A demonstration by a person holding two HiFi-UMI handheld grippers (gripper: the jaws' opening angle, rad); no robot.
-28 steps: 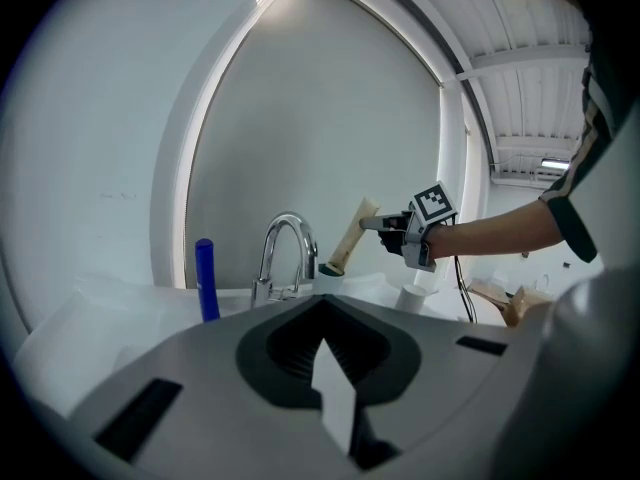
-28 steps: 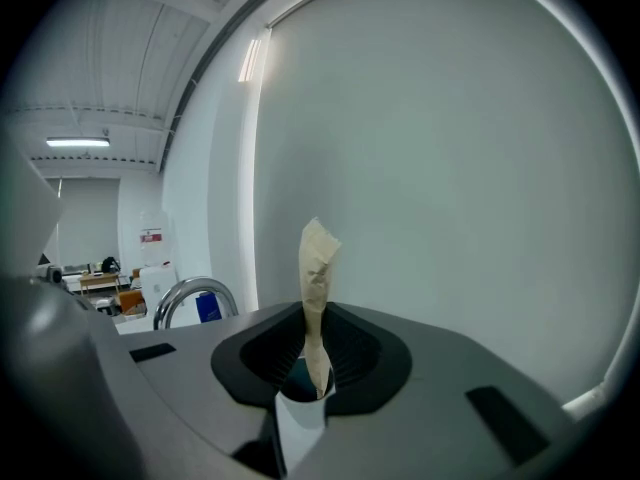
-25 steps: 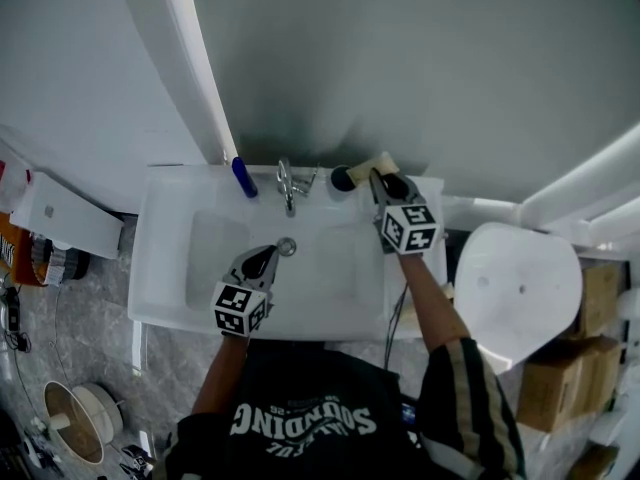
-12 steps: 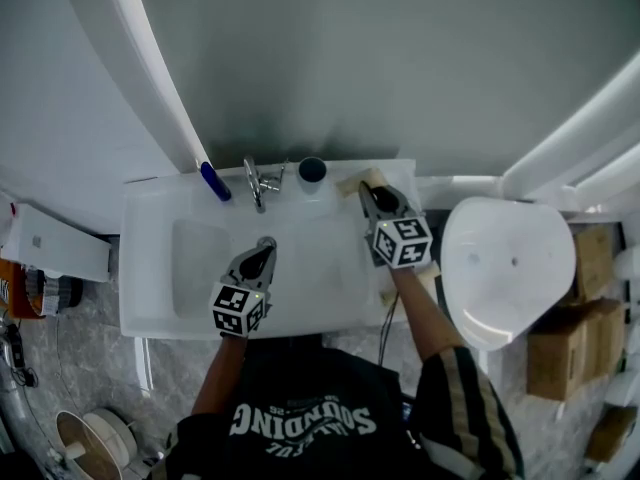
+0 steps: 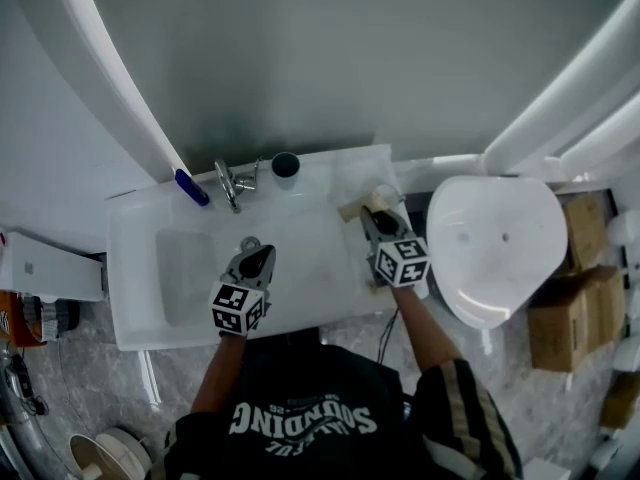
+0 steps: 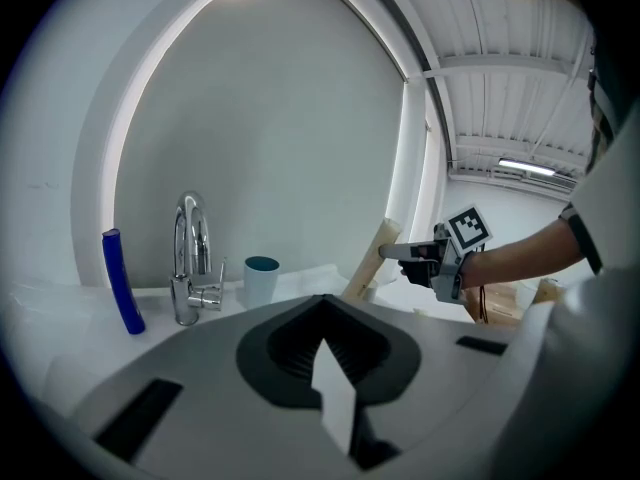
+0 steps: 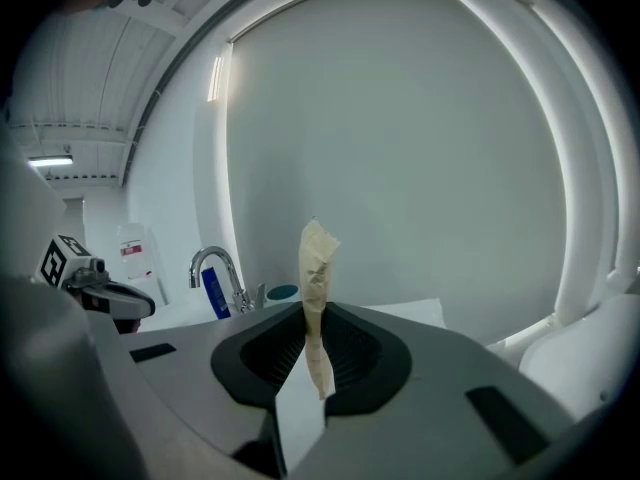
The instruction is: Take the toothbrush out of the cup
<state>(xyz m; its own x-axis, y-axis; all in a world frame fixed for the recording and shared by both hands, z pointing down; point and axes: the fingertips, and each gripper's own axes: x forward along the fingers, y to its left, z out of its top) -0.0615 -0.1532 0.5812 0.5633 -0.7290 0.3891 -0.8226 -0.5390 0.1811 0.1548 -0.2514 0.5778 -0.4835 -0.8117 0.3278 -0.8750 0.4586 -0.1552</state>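
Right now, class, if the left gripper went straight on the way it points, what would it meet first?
Probably the sink's back ledge just right of the cup; depth is unclear.

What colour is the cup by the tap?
The cup is whitish outside with a teal inside; the left gripper view shows it best.

Left gripper: jaws together, nothing between, pointing forward and slightly down. Right gripper: jaws pinched on paper-wrapped toothbrush, which stands upright between them. Both forearms stretched forward, well apart.
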